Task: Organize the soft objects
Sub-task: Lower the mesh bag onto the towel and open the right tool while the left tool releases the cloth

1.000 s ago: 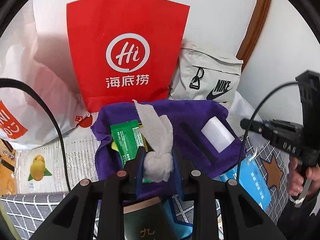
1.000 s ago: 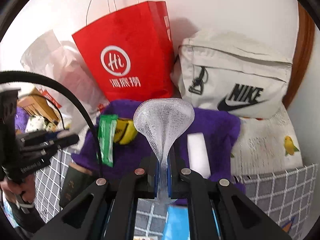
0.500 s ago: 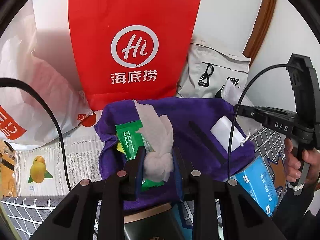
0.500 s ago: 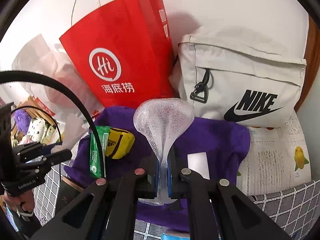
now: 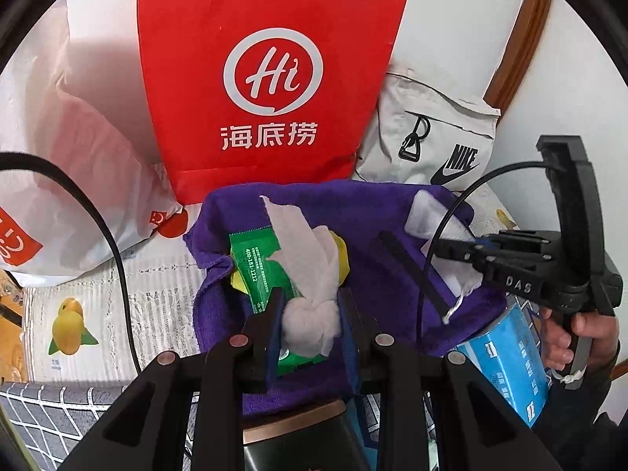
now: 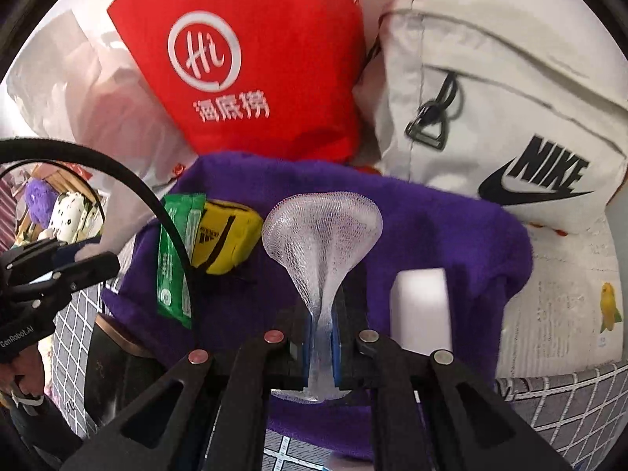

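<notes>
In the left wrist view, the left gripper is sitting at the lower centre of the frame, and its two fingers are clenching a knotted white tissue. The loose tail of the tissue is rising toward the upper left, so its long axis is running up the frame, away from the fingers. Behind it, in the middle of the frame, the purple cloth is lying spread out, with a green packet on its left part. So the cloth is lying straight ahead of the left fingers and below them.

In the same view, at the right edge, the right gripper is reaching in over the right part of the cloth.

In the right wrist view, this gripper is pinching the narrow stem of a white foam net at the lower centre. The jaws are almost closed and the net is still between the pads. The wide end of the net is fanning out above the fingers, over the middle of the cloth. A white block is lying just right of the fingers.

I judge the next move is a drop onto the cloth; both hands are already over it, and the right one seems lower.
</notes>
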